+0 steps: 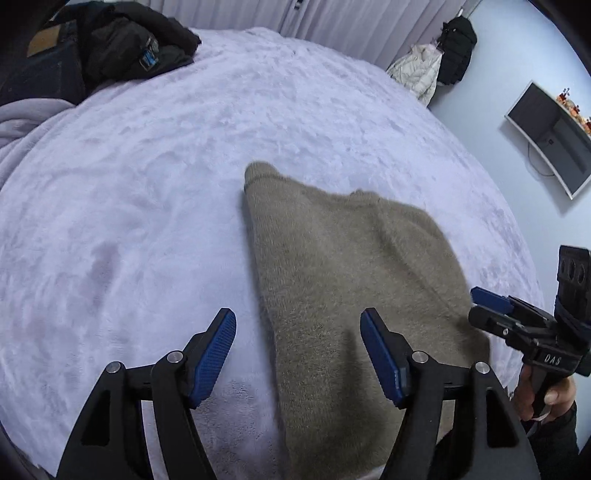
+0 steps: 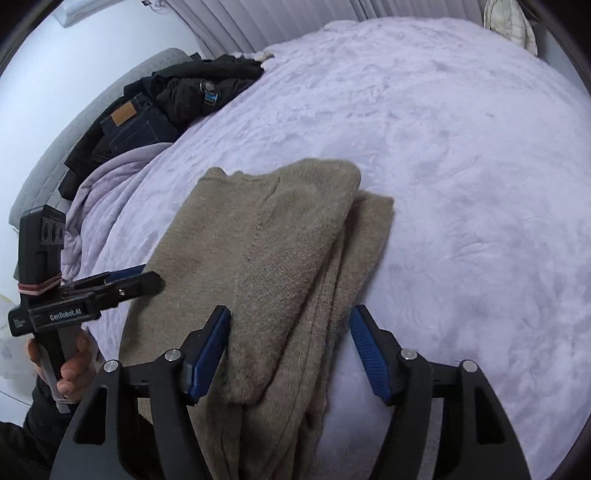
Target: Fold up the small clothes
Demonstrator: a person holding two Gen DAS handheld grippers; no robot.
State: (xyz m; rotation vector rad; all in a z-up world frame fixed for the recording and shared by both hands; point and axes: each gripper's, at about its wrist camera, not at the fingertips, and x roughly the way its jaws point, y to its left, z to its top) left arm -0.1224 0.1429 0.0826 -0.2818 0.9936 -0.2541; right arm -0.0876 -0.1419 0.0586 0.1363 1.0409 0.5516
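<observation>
A fuzzy beige garment [image 1: 332,266] lies folded lengthwise on the lilac bed cover [image 1: 155,177]. It also shows in the right wrist view [image 2: 273,251], with one layer folded over another. My left gripper [image 1: 298,334] is open above the garment's near left edge and holds nothing. My right gripper [image 2: 290,334] is open above the garment's near right edge and holds nothing. The right gripper also shows in the left wrist view [image 1: 491,306], and the left gripper shows in the right wrist view [image 2: 136,277].
A pile of dark clothes and jeans [image 1: 92,51] lies at the far left of the bed, also in the right wrist view [image 2: 159,107]. A wall-mounted screen [image 1: 550,136] and hanging jackets [image 1: 439,62] are at the right. Curtains [image 2: 288,18] run behind the bed.
</observation>
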